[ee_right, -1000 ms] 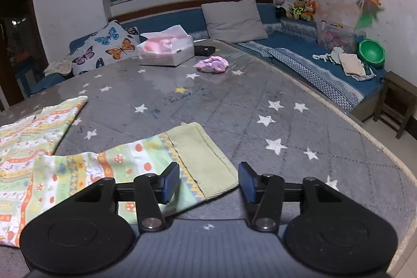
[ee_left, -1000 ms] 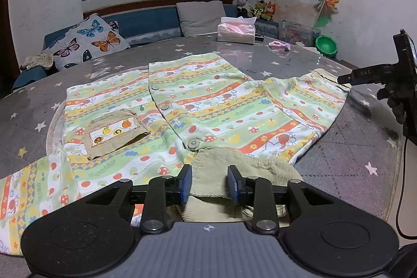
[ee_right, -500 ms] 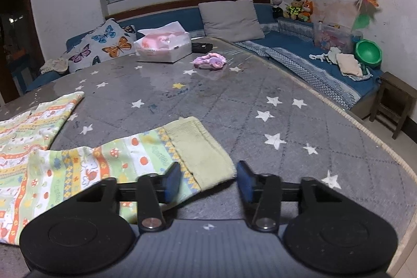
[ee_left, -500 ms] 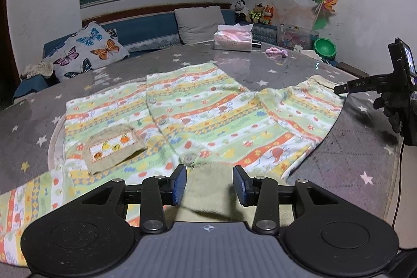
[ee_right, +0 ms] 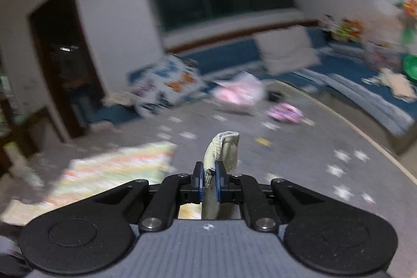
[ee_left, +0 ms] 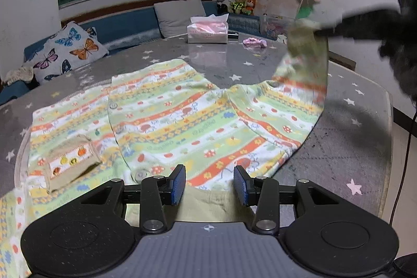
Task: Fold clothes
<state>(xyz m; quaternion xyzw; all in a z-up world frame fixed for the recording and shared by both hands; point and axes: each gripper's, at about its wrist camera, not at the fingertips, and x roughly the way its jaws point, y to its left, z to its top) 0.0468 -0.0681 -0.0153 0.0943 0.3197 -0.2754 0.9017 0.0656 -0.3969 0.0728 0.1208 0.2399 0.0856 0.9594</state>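
Observation:
A child's striped, mushroom-print garment (ee_left: pixel 187 119) lies spread on the grey star-patterned table (ee_left: pixel 351 147). My left gripper (ee_left: pixel 209 185) is open, its blue pads either side of the olive ribbed collar (ee_left: pixel 208 207) at the near edge. My right gripper (ee_right: pixel 209 177) is shut on the olive ribbed sleeve cuff (ee_right: pixel 224 150) and holds it lifted above the table. In the left wrist view it shows blurred at the upper right (ee_left: pixel 325 30), with the sleeve (ee_left: pixel 305 64) hanging from it.
A tissue box (ee_left: pixel 207 30) and a pink cloth (ee_left: pixel 254 42) lie at the table's far side. A blue sofa with a butterfly cushion (ee_left: pixel 70 51) and a grey pillow (ee_left: pixel 179 12) runs behind. The table's edge (ee_left: pixel 388 121) is at the right.
My right gripper shut on the sleeve cuff and lifted it up, swinging leftward. My left gripper let go of the collar and opened wider.

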